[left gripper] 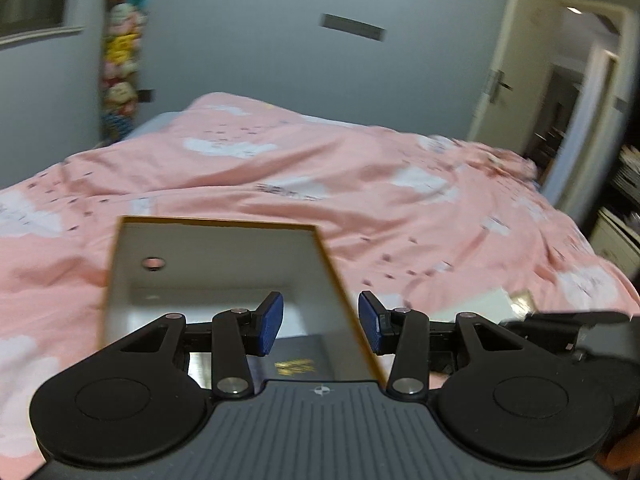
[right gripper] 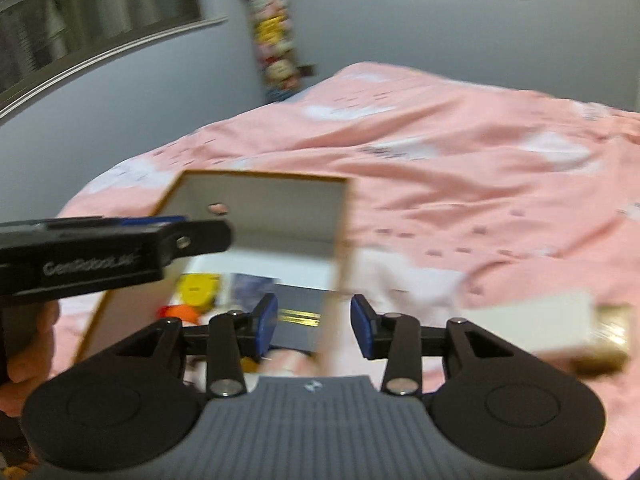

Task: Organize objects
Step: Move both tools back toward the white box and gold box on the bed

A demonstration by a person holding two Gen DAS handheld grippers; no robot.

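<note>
Open box [left gripper: 224, 280] on pink bed [left gripper: 360, 168], long axis running away from both tongs. Its right wall passes between left tongs [left gripper: 321, 322] and right tongs [right gripper: 313, 326]; both part-open, pads clear. Loose white-gold item [right gripper: 560, 328] right of box, nearer right hand.

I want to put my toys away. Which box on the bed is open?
The big box with the white inside and gold rim is open on top. The small white box lying beside it looks shut.
</note>
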